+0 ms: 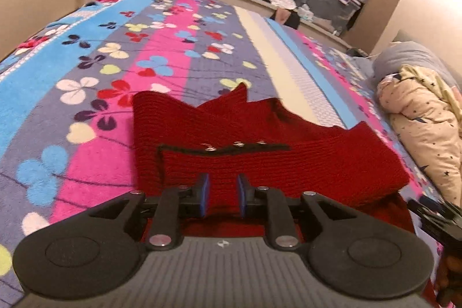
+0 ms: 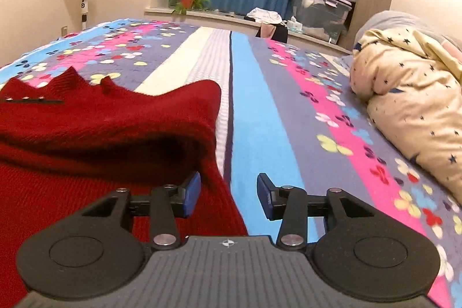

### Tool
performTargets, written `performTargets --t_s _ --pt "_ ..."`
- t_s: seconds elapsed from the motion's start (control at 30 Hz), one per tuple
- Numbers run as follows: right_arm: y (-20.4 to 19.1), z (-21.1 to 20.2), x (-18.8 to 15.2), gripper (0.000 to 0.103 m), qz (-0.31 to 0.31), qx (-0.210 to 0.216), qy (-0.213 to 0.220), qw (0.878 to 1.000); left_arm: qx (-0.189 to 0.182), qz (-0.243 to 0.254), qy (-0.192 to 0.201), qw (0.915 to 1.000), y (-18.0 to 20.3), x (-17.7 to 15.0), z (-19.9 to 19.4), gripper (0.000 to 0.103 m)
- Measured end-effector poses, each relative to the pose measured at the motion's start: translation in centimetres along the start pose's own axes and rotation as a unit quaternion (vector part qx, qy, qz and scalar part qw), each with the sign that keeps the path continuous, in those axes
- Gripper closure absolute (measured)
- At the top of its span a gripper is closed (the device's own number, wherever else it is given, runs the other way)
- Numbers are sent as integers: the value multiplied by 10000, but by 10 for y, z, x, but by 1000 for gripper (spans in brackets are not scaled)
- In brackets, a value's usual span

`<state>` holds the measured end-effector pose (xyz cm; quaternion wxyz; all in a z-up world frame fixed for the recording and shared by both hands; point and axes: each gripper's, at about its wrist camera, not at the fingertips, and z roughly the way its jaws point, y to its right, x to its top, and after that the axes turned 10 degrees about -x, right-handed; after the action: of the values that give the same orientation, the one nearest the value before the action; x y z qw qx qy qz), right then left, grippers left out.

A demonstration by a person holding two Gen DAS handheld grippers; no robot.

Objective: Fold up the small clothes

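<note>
The red knit garment (image 1: pixel 260 152) lies partly folded on the bed (image 1: pixel 86 77), low and centre in the left wrist view. It looks soft, thick and floppy, best taken by a hem corner. The left hand-held gripper (image 1: pixel 222 197) stands narrowly parted over the knit, pinching nothing; the right hand-held gripper (image 2: pixel 228 195) gapes at the garment's edge, empty.
</note>
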<state>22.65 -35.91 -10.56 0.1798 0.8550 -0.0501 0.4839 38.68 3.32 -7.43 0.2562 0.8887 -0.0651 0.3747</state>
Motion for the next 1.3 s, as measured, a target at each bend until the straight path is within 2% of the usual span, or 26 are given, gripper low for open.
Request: performTargets --t_s 0.23,0.27,0.3,0.33,0.4,0.47,0.5,0.53,0.6,0.67,0.73,0.8,0.87,0.93,0.97,1.0,1.03,1.07,1.1,1.17,1.2,1.23,1.3 --pt "-12 35 17 58 -27 238 237 9994 -317 259 32 9992 14 -3 2 82" --pt "-9 36 20 64 53 303 222 9993 -359 316 52 9988 16 -4 3 82" --pt "-5 36 21 82 147 382 212 9989 -389 369 59 9985 18 -6 5 82" --pt "-3 38 21 90 180 437 145 9988 -415 424 40 9982 18 -8 8 82" --pt "1 50 15 92 130 263 -153 9995 -309 512 -137 9981 17 -13 17 82" --pt "13 71 8 94 439 79 -800 9958 136 588 -477 9970 13 -18 32 81" --pt "22 77 6 93 739 106 -992 9923 216 572 -529 9967 11 -19 34 80" --pt "25 77 8 93 886 172 -1051 9904 181 521 -501 9972 8 -19 34 80" --pt "23 68 18 91 759 272 -982 9919 132 436 -415 9981 7 -15 29 80" --pt "23 60 24 90 540 266 -1223 9907 -23 417 -188 9989 9 -9 20 79" --pt "30 55 26 84 498 133 -1554 9865 -162 426 -34 9990 12 -7 14 78" --pt "37 46 27 82 427 244 -1745 9834 -257 463 25 9986 15 -6 13 77" --pt "41 31 35 82 552 376 -1302 9892 -105 513 -168 9985 14 -8 19 77" --pt "39 19 42 79 739 653 -636 9931 406 602 -714 9948 11 -16 35 74" --pt "36 19 43 70 783 756 -344 9935 407 594 -693 9950 8 -18 35 73" --pt "30 25 41 58 750 827 -226 9935 355 529 -607 9961 6 -18 33 74" --pt "23 40 36 55 640 839 -447 9934 353 457 -598 9965 6 -16 31 74" --pt "16 56 27 54 505 704 -832 9928 334 414 -516 9973 7 -15 26 74" --pt "14 67 17 48 392 509 -1160 9912 290 410 -424 9978 8 -15 22 72" --pt "30 67 9 46 1045 606 -1370 9832 290 442 -417 9977 10 -19 17 67" --pt "41 64 10 51 1393 672 -1648 9741 324 459 -481 9973 9 -23 16 65" --pt "47 56 11 54 1525 619 -1775 9703 327 486 -474 9972 10 -27 14 65" --pt "55 27 13 56 1481 398 -1581 9754 376 548 -419 9969 16 -29 3 64"
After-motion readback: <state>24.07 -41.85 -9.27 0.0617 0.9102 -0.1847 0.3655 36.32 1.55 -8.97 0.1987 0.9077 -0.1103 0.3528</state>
